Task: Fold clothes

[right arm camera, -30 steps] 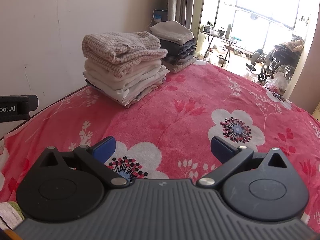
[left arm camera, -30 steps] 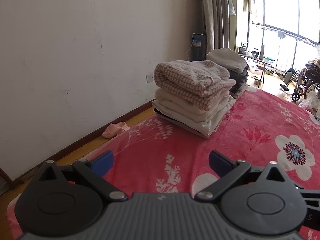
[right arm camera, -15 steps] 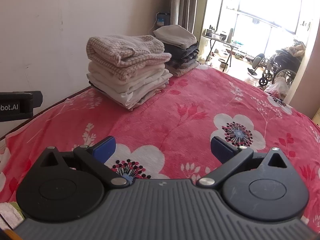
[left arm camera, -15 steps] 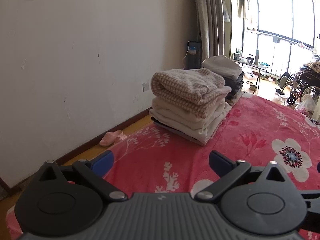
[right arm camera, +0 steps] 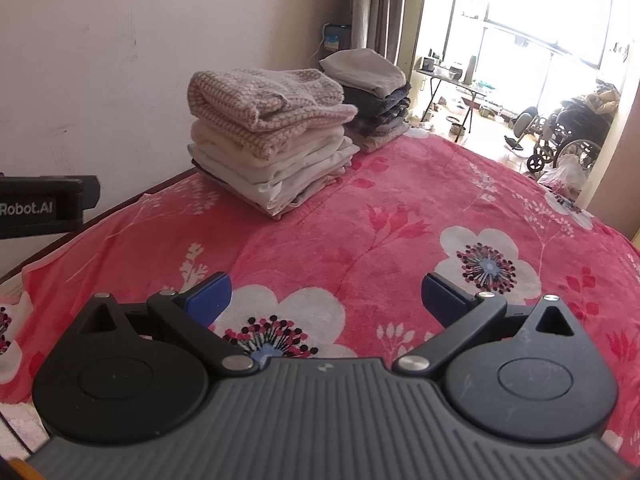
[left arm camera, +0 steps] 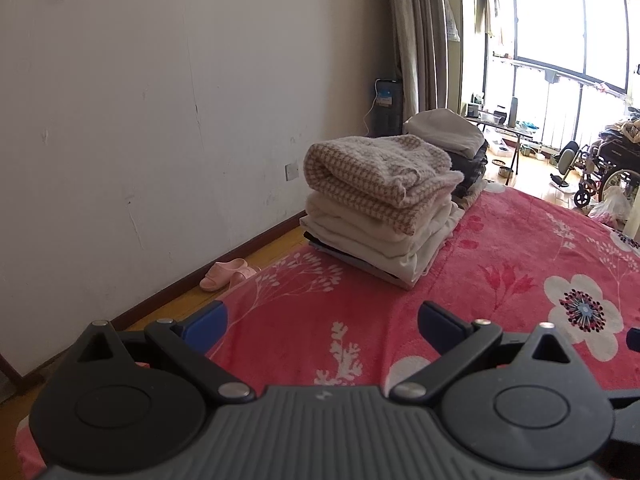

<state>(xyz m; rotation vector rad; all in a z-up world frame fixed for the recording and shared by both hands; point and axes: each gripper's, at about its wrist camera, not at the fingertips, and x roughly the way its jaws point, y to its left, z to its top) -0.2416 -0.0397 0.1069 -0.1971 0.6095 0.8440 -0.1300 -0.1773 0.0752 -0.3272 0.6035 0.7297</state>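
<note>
A plain white wall [left arm camera: 160, 120] with a dark baseboard [left arm camera: 224, 256] runs beside a wooden floor [left arm camera: 276, 250], where pink slippers [left arm camera: 226, 274] lie. A grey curtain [left arm camera: 416, 40] hangs by bright windows [left arm camera: 568, 40]. A wheelchair [left arm camera: 608, 168] stands beyond the bed's red flowered blanket [left arm camera: 500, 264].

Both grippers, left [left arm camera: 322, 326] & right [right arm camera: 326, 294], held level w/ blue-tipped fingers [right arm camera: 210, 292] spread wide, nothing btwn them.

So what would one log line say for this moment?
left gripper: open, empty | right gripper: open, empty | folded stacks: two, on red blanket
</note>
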